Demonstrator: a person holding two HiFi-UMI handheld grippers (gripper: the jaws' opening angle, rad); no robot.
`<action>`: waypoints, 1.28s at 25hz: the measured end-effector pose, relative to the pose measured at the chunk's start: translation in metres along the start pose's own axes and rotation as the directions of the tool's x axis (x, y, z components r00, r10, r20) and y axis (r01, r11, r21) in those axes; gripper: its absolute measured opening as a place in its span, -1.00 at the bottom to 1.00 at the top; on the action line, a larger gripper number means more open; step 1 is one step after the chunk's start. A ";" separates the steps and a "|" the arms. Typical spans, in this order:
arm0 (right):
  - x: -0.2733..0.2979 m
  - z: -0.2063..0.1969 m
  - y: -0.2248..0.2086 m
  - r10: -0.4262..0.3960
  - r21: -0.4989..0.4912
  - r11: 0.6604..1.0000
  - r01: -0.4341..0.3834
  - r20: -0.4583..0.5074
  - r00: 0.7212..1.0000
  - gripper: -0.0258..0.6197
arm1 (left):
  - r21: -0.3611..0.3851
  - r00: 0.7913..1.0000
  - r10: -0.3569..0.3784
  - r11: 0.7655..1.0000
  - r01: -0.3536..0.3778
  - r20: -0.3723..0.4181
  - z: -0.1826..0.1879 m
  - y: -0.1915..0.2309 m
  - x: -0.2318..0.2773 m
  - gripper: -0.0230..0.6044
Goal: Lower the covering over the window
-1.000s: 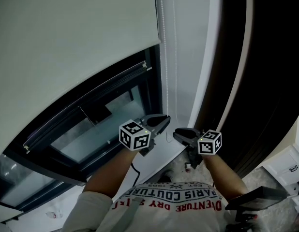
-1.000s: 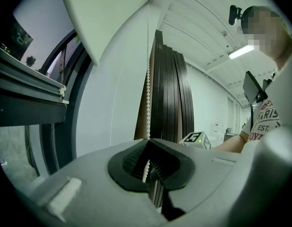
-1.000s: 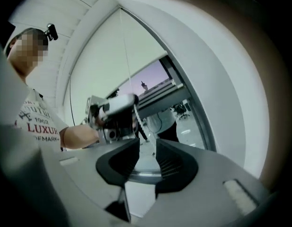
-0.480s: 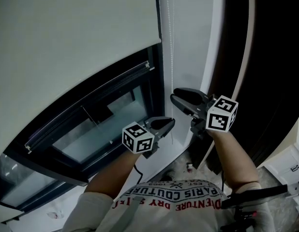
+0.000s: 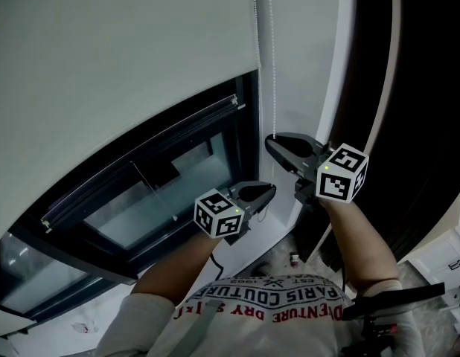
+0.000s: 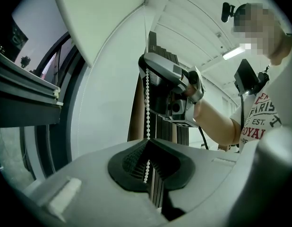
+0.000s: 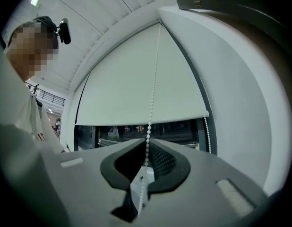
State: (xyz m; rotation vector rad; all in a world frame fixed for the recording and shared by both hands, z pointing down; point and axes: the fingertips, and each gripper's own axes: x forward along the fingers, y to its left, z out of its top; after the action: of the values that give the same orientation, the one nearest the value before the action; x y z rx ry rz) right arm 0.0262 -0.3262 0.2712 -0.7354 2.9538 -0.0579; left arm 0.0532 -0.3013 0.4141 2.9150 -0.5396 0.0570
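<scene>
A pale roller blind (image 5: 118, 65) covers the upper part of a dark-framed window (image 5: 141, 162). Its white bead chain (image 5: 272, 50) hangs beside the frame. My left gripper (image 5: 269, 190) is shut on the bead chain (image 6: 147, 93), which runs down between its pads (image 6: 136, 162). My right gripper (image 5: 273, 143) sits higher on the same chain, just above the left one. Its jaws have just been closing, and the bead chain (image 7: 153, 93) is pinched at their tips (image 7: 147, 138). The blind's lower edge (image 7: 141, 122) shows beyond them.
A white wall strip (image 5: 304, 65) runs beside the chain. A dark curtain or panel (image 5: 423, 88) stands to the right. White furniture (image 5: 446, 259) sits low on the right. Glass panes (image 5: 163, 192) lie below the blind.
My right gripper has risen from beside the left one to a spot above it on the chain, and its jaws have closed. The left gripper has stayed put.
</scene>
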 end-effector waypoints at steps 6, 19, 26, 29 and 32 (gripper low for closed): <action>-0.006 0.004 -0.003 -0.011 0.012 1.000 0.010 0.039 0.999 -0.87 | 0.000 1.000 -0.007 1.000 0.007 0.010 0.001 0.001 0.005 -0.91; -0.019 -0.083 -0.015 -0.041 0.033 0.998 0.045 -0.093 0.995 -0.87 | 0.047 0.984 0.042 0.998 -0.034 -0.171 -0.082 0.010 0.018 -0.91; -0.026 -0.142 -0.018 -0.047 0.112 0.991 0.067 -0.174 0.984 -0.87 | 0.039 0.957 0.048 0.999 -0.039 -0.287 -0.140 0.016 0.015 -0.91; -0.029 -0.172 -0.016 -0.046 0.132 0.988 0.077 -0.221 0.974 -0.87 | 0.030 0.938 0.049 0.999 -0.042 -0.343 -0.168 0.016 0.011 -0.91; -0.032 -0.196 -0.019 -0.054 0.163 0.982 0.095 -0.241 0.969 -0.87 | 0.002 0.926 0.047 0.999 -0.050 -0.375 -0.190 0.017 0.007 -0.91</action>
State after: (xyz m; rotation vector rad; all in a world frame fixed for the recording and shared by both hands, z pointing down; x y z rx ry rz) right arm 0.0430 -0.3253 0.4699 -0.8698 3.0859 -0.4330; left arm 0.0524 -0.2850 0.6043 2.7765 -0.5404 0.6045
